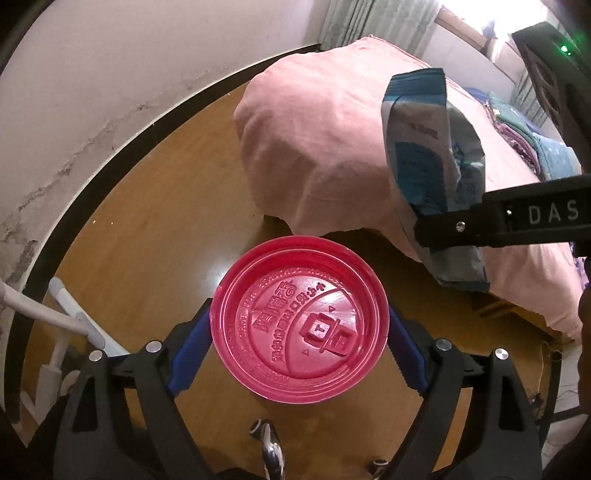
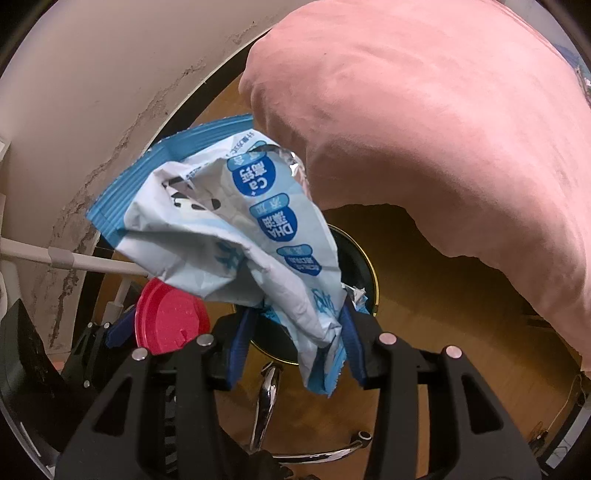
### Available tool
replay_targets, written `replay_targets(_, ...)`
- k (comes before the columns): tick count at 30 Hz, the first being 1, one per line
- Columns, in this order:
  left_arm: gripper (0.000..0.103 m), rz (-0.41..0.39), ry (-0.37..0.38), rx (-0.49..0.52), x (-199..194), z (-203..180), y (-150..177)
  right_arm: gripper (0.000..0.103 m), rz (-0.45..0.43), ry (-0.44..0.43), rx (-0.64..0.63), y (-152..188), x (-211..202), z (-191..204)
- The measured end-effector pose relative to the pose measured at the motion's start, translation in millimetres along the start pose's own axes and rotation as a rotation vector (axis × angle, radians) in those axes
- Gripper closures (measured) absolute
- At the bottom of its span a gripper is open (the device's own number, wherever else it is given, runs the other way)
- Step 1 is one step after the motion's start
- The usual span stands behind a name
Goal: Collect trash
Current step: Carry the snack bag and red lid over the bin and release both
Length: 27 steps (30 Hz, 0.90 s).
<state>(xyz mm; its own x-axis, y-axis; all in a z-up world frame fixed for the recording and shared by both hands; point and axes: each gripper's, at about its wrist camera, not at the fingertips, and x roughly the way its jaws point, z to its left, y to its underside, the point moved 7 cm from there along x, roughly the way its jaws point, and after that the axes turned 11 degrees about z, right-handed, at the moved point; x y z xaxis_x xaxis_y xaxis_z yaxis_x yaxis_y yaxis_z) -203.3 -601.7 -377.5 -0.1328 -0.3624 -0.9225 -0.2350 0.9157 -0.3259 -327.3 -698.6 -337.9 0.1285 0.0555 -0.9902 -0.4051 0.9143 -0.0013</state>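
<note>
Lid lies before pillow, left of wrapper.

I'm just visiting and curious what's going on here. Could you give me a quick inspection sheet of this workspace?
Surface: wooden table, glossy.
Job's things: red plastic lid; crumpled blue-white wrapper.
Clutter: pink cloth heaped on the table; dark round container under the wrapper.
Grippers: left gripper spans the lid; right gripper pinches the wrapper.
Cables: thin wire at the table edge.
Surroundings: stained wall, curtains.
</note>
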Motion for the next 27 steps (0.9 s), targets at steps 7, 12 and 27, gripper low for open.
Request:
replay_targets(7,0.016,0.003,0.024,-0.032,-2,3,1,0.059,0.008,-0.013,0.006,-4,5,2)
replay_targets(12,0.012,0.0,0.015,-0.022,-2,2,2,0.054,0.013,-0.015,0.004,-6,7,3)
replay_targets(27,0.012,0.002,-0.032,-0.013,-13,0,4,0.027,-0.014,-0.011,0.013,-8,-1,1)
